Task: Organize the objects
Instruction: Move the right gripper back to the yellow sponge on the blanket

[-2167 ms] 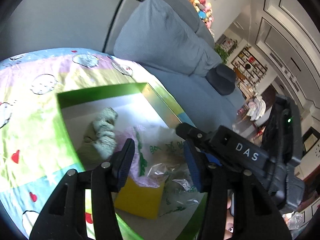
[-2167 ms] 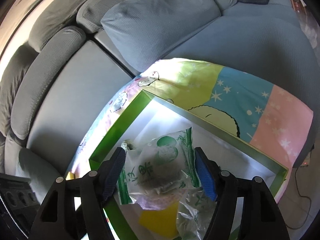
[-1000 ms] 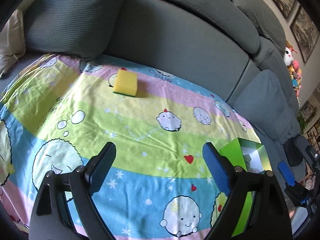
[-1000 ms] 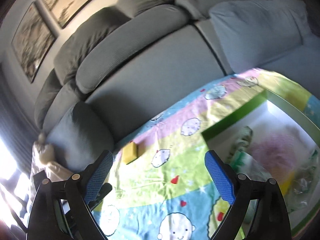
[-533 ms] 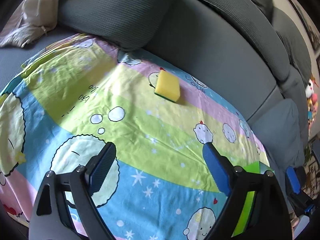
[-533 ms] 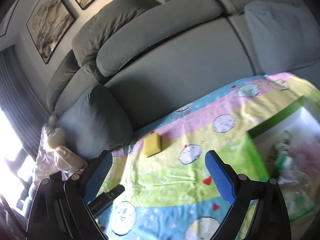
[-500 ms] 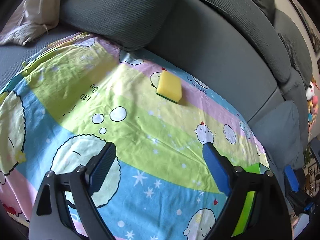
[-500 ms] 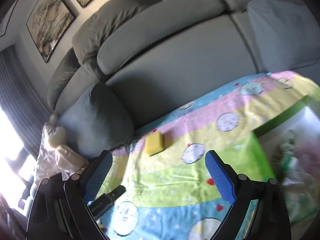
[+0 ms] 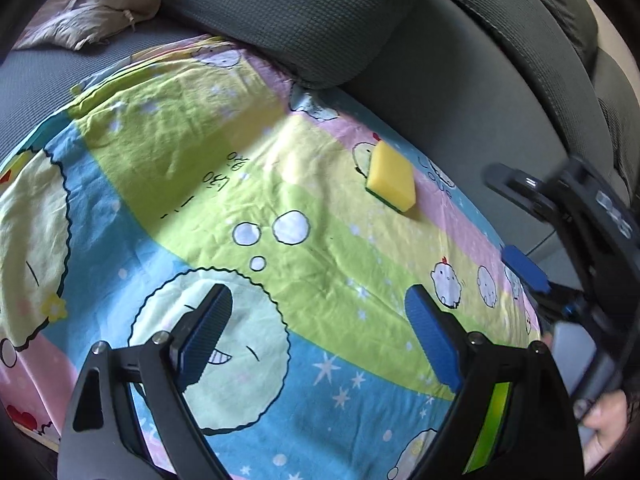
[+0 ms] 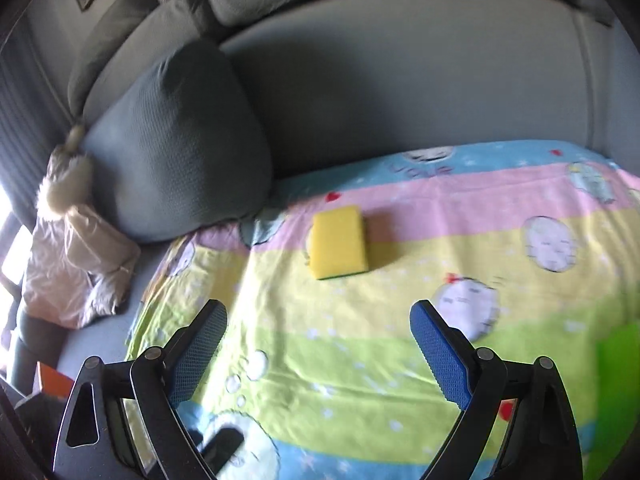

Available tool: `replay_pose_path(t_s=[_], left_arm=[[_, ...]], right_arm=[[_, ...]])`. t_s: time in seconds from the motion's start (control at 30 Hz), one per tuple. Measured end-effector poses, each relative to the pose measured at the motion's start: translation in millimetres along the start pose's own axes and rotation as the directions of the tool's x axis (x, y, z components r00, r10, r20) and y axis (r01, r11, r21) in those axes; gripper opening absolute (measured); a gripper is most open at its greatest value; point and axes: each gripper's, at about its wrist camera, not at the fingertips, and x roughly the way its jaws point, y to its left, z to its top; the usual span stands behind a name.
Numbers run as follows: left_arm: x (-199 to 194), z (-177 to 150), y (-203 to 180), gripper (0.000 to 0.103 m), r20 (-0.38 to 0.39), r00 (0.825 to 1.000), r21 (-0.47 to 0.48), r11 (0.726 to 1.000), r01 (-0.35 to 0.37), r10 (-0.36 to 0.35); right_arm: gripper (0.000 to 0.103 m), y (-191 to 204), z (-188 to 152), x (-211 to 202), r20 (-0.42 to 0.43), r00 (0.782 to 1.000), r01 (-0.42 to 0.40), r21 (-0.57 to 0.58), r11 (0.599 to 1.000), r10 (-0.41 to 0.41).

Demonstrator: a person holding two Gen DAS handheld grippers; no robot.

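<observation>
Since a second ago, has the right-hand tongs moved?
Yes. The right tongs have swung away from the green box toward the yellow sponge, now nearly centred ahead.

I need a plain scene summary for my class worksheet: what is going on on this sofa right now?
A person is tidying things on a cartoon-print sheet spread over a grey sofa, with a handheld tool in each hand. Both the left tool and the right tool are open and hold nothing. A yellow sponge lies alone on the sheet near a grey cushion, ahead of the right tool. A green box sits at the sheet's right side.
</observation>
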Motion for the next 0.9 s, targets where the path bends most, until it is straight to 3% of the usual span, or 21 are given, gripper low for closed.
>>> replay_pose_path(t_s=[0.17,0.3,0.43,0.53,0.6,0.63,0.73,0.9], left_arm=[[6,7,13,0.088,-0.019,1.000,-0.042,0.999,0.010,-0.011],[12,13,27,0.088,-0.032,0.999,-0.075,0.996,-0.038,0.035],[15,18,34,0.088,-0.036,0.997,-0.090,0.994,-0.069,0.066],[15,19,36,0.088,-0.031,0.998,-0.101,0.993,-0.062,0.060],[19,20,35,0.088,-0.042,0.998,-0.090,0.994,-0.056,0.052],[22,19,35,0.088,-0.054,0.997,-0.085,0.995,-0.057,0.053],[25,18,37,0.088,-0.068,0.996,-0.094,0.993,-0.068,0.062],[15,19,38,0.088,-0.030,0.997,-0.092,0.993,-0.073,0.071]], right_arm=[[0.095,18,11,58,-0.064,0.992,0.101,-0.096,0.990,-0.108],[0.095,20,13,106,-0.113,0.968,0.206,-0.153,0.966,-0.225],[0.095,22,17,129,-0.057,0.945,0.301,-0.236,0.924,-0.322],[0.093,15,22,142,-0.073,0.957,0.260,-0.227,0.939,-0.282],[0.066,7,21,152,-0.118,0.956,0.241,-0.199,0.950,-0.267],[0.061,4,19,155,-0.131,0.953,0.249,-0.185,0.951,-0.275],[0.059,5,15,148,-0.101,0.961,0.234,-0.201,0.951,-0.257],[0.058,2,-2,116,-0.126,0.966,0.201,-0.180,0.963,-0.225]])
